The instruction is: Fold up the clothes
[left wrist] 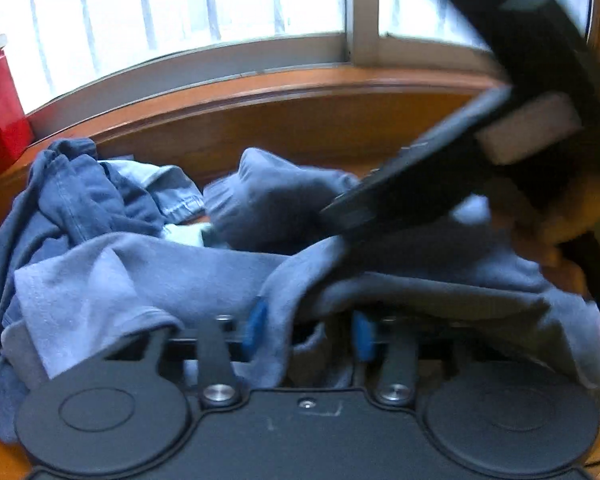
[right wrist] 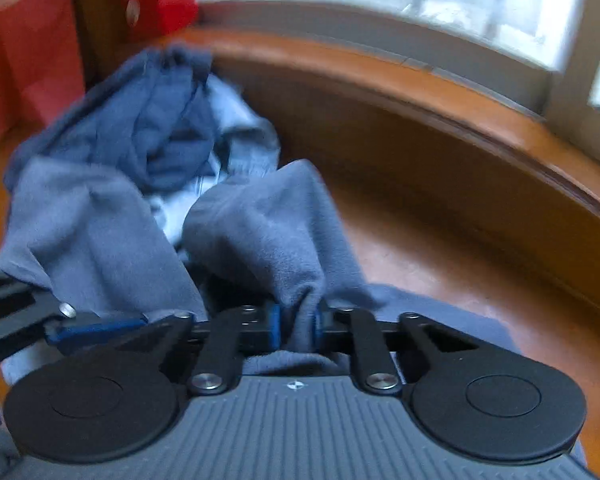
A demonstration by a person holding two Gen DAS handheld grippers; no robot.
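Note:
A grey-blue garment (right wrist: 268, 232) is bunched up between the blue pads of my right gripper (right wrist: 296, 326), which is shut on a fold of it. The same garment (left wrist: 148, 276) drapes over my left gripper (left wrist: 309, 330). Its blue pads (left wrist: 256, 324) stand apart, and loose fabric hangs between them and hides the tips. The right gripper (left wrist: 380, 200) crosses the left wrist view as a blurred dark bar from the upper right, with a hand (left wrist: 540, 216) behind it. In the right wrist view the left gripper's blue finger (right wrist: 96, 330) sits at the lower left.
Darker blue clothes (left wrist: 72, 192) and a pale blue piece (left wrist: 168, 188) are heaped behind on the wooden surface (right wrist: 440, 272). A raised wooden ledge (left wrist: 300, 120) under a barred window runs along the back. Red bags (right wrist: 28, 52) stand at the left.

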